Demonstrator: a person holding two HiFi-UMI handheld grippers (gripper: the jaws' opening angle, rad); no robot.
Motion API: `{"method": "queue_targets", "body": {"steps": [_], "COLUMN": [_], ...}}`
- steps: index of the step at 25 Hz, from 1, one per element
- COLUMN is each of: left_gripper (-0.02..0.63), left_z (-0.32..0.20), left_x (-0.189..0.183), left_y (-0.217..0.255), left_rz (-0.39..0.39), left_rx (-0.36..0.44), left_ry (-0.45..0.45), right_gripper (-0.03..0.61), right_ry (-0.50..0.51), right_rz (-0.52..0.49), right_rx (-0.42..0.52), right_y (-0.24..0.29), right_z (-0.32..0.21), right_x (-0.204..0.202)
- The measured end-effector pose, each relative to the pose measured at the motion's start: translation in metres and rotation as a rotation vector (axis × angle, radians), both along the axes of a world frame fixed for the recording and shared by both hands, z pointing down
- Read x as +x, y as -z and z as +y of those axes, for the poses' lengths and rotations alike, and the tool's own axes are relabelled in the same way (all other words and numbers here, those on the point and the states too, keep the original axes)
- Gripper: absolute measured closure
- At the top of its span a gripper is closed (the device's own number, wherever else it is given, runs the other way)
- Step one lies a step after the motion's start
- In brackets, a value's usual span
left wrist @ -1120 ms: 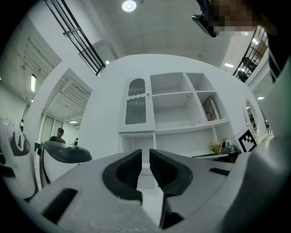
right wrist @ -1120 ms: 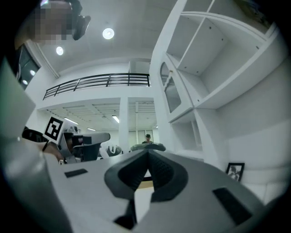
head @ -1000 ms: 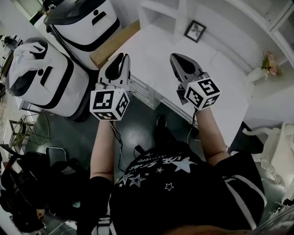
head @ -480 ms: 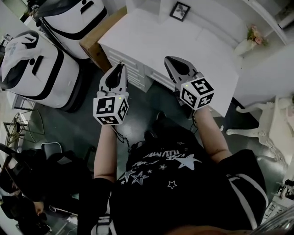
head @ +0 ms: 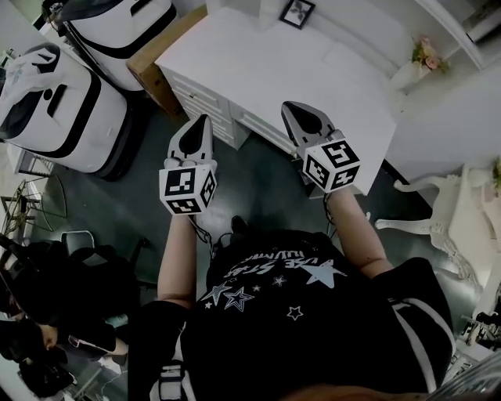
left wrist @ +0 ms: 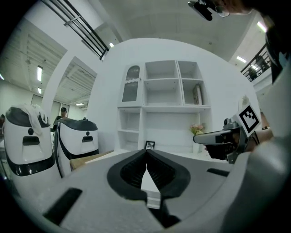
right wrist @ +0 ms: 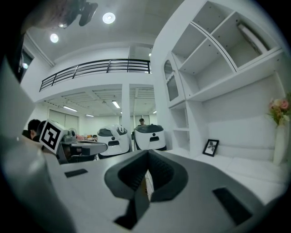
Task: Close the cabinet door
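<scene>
Dark grey floor, slightly glossy. White desk with panelled drawers set against a white wall; framed picture and vase of pink flowers at its back edge. White open shelving above. Two large white-and-black pods and a brown box left of the desk. White ornate chair to the right. Recessed ceiling lights lit; railed upper gallery beyond.
</scene>
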State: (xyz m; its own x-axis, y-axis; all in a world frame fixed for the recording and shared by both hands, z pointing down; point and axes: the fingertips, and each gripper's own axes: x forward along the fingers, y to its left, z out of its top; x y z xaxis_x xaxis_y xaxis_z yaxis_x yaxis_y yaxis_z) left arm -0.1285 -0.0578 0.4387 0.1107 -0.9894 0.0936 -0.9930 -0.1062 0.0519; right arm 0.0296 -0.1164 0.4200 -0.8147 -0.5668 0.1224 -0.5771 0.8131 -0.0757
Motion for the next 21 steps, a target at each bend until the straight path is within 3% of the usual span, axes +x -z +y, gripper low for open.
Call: {"method": "queue_targets", "body": {"steps": [8, 21], "left_gripper": [0.604, 0.604], "left_z": [0.041, 0.120], "left_x": [0.095, 0.221], "left_y": [-0.038, -0.065], "left_rz": [0.001, -0.014], "left_rx": [-0.122, -0.157], "left_ry": [-0.014, 0.095], "right_gripper": [0.574, 0.574], "right_ry": [0.083, 0.159], "right_rz": [0.012, 0.025], "right_rx": [-0.029, -0.045], "right_y": [-0.012, -0.037], "right_z": [0.017, 0.076], "right_x": [0.072, 0.201]}}
